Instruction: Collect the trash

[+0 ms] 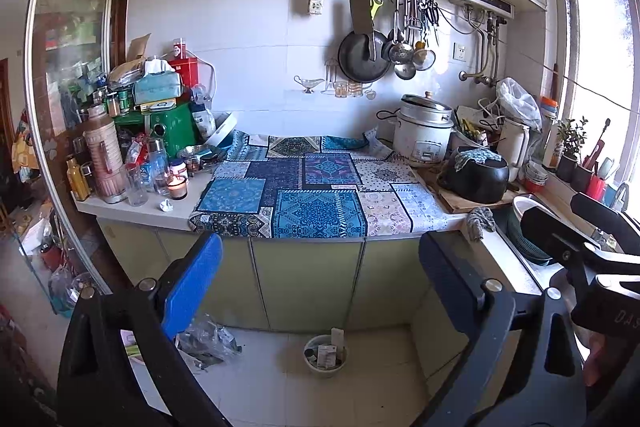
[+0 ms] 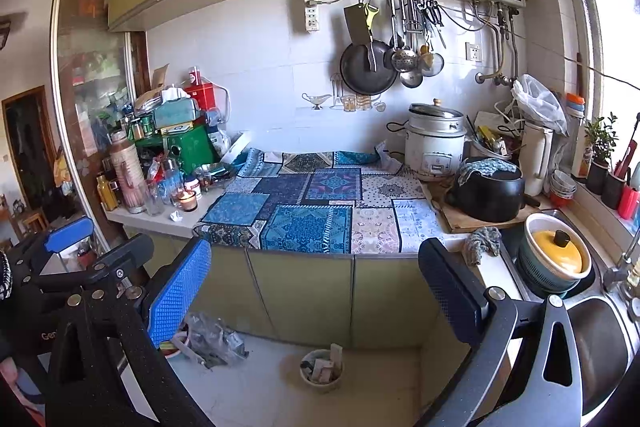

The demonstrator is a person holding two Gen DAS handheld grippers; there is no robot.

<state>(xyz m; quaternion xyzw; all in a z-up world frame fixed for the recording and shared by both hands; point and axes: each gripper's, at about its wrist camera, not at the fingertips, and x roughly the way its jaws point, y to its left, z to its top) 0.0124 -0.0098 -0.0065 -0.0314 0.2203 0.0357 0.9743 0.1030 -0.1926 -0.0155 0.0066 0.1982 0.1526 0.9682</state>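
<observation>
Trash here means the crumpled paper ball (image 1: pixel 166 205) on the bare counter (image 1: pixel 132 207) edge, just beside the lit candle (image 1: pixel 177 186), with a small bin (image 1: pixel 325 354) on the floor below. I hold the left gripper (image 1: pixel 320 267) and right gripper (image 2: pixel 316 279) back from the counter, both with jaws wide apart and nothing between them. I judge the left should reach in low, pinching the paper from the candle-free side, clear of the flame and glassware.
</observation>
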